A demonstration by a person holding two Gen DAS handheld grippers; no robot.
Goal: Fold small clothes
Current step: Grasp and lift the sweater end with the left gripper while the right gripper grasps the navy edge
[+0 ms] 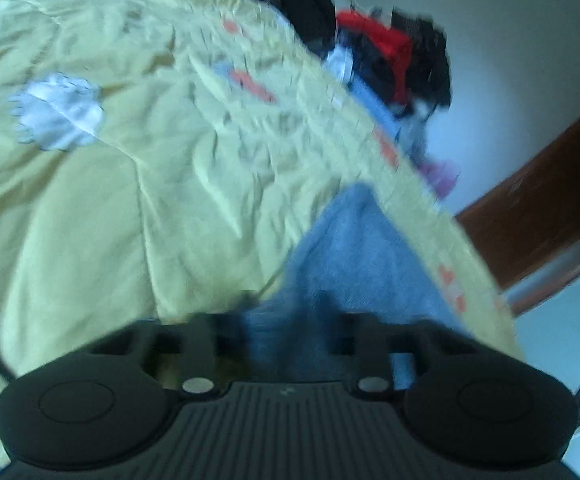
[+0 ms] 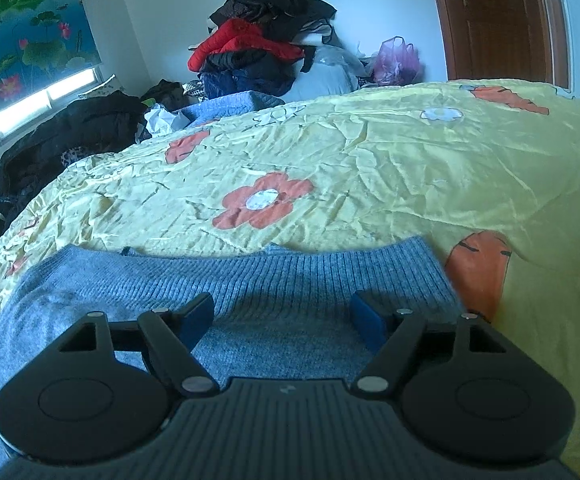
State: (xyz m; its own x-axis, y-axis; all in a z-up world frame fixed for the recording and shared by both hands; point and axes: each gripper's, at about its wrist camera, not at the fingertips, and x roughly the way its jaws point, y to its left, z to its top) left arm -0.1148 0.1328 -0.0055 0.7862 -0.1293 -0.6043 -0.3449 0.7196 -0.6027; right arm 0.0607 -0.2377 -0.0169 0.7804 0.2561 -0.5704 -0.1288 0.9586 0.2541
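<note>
A blue knitted sweater lies flat on a yellow flowered bedspread, its ribbed band toward the far side. My right gripper hovers just over the sweater with its jaws wide open and empty. In the blurred left wrist view, my left gripper has blue knit fabric bunched between its fingers, which look closed on it, and a fold of the sweater rises from them over the bedspread.
A pile of dark and red clothes stands against the far wall, with a pink plastic bag beside it. Black clothes lie at the left under a window blind. A brown door is at the right.
</note>
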